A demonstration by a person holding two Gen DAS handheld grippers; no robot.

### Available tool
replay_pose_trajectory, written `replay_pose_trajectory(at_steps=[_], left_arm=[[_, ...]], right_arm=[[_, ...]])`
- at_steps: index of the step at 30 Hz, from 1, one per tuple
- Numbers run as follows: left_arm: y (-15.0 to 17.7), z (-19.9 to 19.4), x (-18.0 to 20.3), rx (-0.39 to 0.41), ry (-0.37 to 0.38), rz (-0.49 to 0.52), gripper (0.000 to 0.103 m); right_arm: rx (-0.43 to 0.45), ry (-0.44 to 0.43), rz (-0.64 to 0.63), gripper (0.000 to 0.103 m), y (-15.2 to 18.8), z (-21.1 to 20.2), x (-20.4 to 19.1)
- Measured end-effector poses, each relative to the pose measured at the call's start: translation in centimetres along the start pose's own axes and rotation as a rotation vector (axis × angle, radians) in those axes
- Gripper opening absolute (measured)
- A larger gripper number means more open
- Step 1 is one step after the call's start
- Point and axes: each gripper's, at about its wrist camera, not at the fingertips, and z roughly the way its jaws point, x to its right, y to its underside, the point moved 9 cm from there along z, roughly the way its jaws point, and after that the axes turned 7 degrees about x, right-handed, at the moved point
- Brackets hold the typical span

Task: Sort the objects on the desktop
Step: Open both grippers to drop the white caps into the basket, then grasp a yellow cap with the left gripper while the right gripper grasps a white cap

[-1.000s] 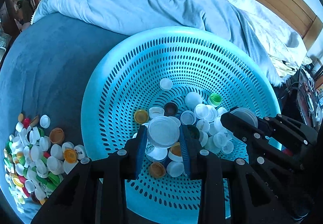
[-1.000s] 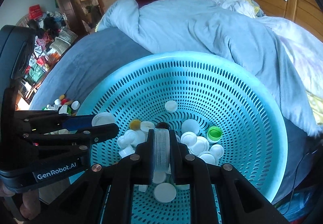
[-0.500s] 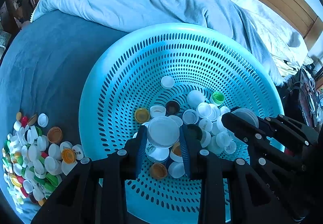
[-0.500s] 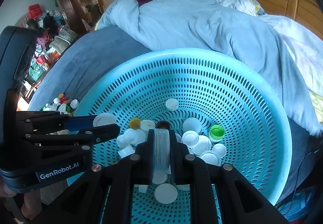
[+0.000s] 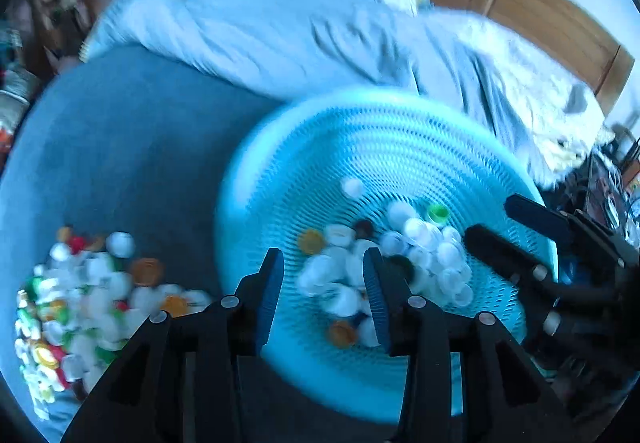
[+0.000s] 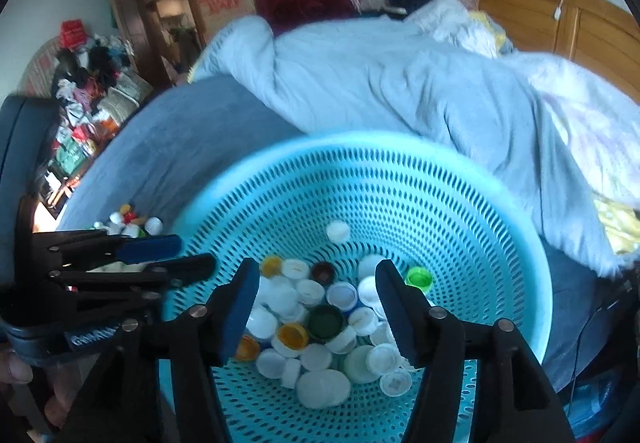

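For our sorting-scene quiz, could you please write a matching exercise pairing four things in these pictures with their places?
Column one:
1. green cap
2. colander basket
3. loose pile of caps
4. pale quilt

Column two:
A. heaped on the bed behind the basket
B. on the blue bedcover outside the basket, on its left
C. inside the basket, at the right edge of the heap of caps
D. on the blue bedcover, holding caps

Pairs: 1-C, 2-D, 3-B, 4-A
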Motion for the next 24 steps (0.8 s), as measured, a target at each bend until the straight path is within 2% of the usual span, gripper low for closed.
replay_pose_trajectory(at_steps=[2,4,6,8,12,14,17,23,24], left_arm=[[1.4,-3.1,-3.1,0.091,-0.038,-0.017,0.037],[3.9,-4.9,-6.5,0.131,-0.074,-0.052,0.039],[7.9,-6.4,-11.6,0.144,-0.126,-0.129,0.039],[11.6,-7.1,-15.5,0.129,-0.171,-0.197,0.039],[18.6,-6.0,-21.7,0.011,-0.230,-0.355,0.039],[20.1,-5.3,-22.7,-0.015,-0.239,-0.374,0.039],[20.6,-3.8,-23.0,-0.030,-0.231,-0.386,0.039],[19.1,-1.5,-23.2,0.000,-0.229,-0.358,0.038],[19.1,-1.5,-23.4,-0.001,-0.229,-0.353,0.028]], right_arm=[[0.031,-0.027,-0.029,0.068,-0.2,-1.3,-1.9],[0.047,-0.057,-0.058,0.070,0.1,-2.2,-3.9],[0.046,-0.092,-0.083,0.070,0.7,-2.7,-6.0],[0.039,-0.122,-0.104,0.070,1.5,-2.9,-7.9],[-0.007,-0.179,-0.144,0.070,3.6,-2.2,-11.4],[-0.042,-0.195,-0.161,0.070,4.7,-1.3,-12.7],[-0.070,-0.202,-0.179,0.070,5.8,-0.7,-13.7],[-0.112,-0.205,-0.201,0.070,7.0,0.2,-14.5],[-0.117,-0.209,-0.201,0.070,7.1,0.4,-14.7]])
